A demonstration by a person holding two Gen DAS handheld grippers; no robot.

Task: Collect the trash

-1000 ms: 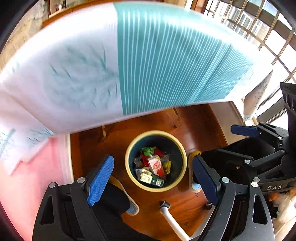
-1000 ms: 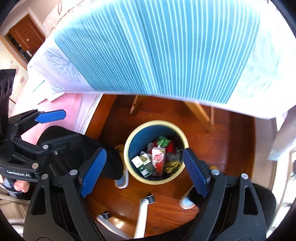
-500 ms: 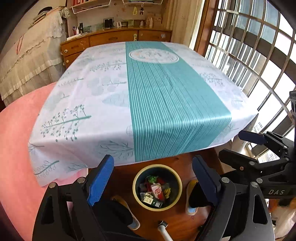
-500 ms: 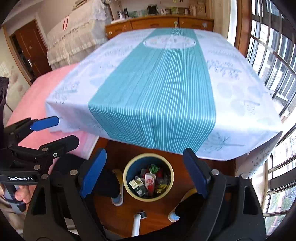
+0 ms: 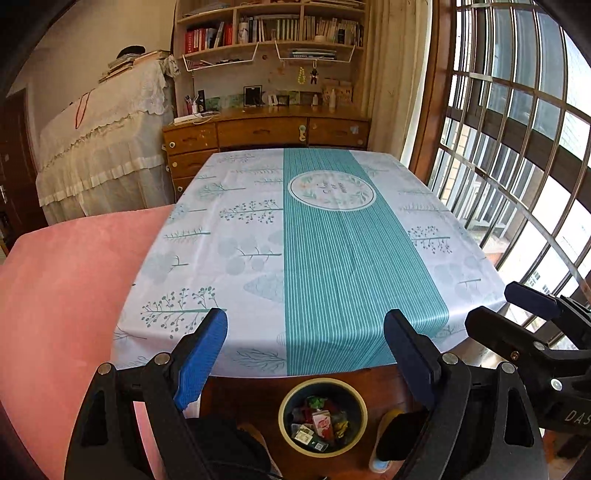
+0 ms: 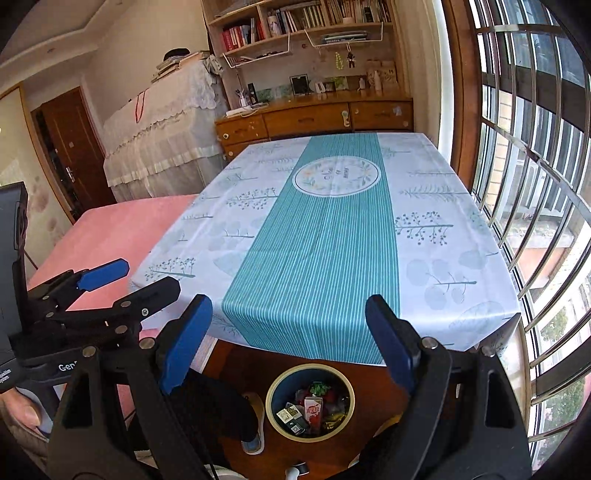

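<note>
Black tongs [image 5: 306, 354] with ribbed blue pads [image 5: 201, 356], silver screws.

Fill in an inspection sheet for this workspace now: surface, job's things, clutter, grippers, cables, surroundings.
Surface: table under a teal-striped tablecloth; nothing lying on it.
Job's things: trash bin on the wooden floor below the near table edge, holding cartons and wrappers.
Clutter: slippers on the floor beside the bin.
Grippers: left gripper open, empty; right gripper open, empty.
Cables: nothing seen.
Surroundings: pink bed on the left, barred window on the right, dresser and bookshelves behind.
</note>
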